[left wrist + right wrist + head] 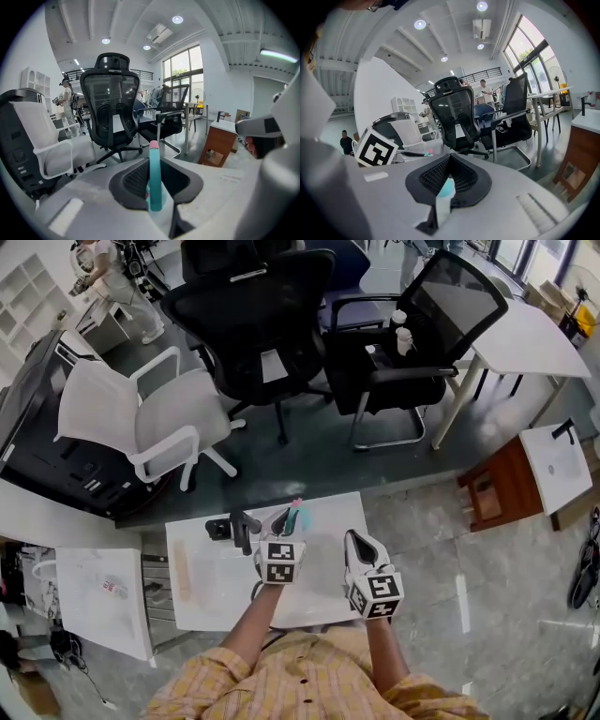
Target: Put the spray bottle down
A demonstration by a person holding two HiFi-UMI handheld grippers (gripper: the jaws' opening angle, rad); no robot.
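Observation:
The spray bottle is slim and teal with a pink tip. My left gripper is shut on it and holds it above the far half of the small white table. In the left gripper view the bottle stands upright between the black pads, and the gripper pinches it low on its body. My right gripper hovers just to the right over the same table. Its jaw tips meet in its own view, with nothing gripped. There the bottle's tip shows at the left, beside the left marker cube.
A black tool lies on the table left of the bottle. Beyond the far edge are a black office chair, a white chair and a second black chair. A wooden cabinet stands at the right.

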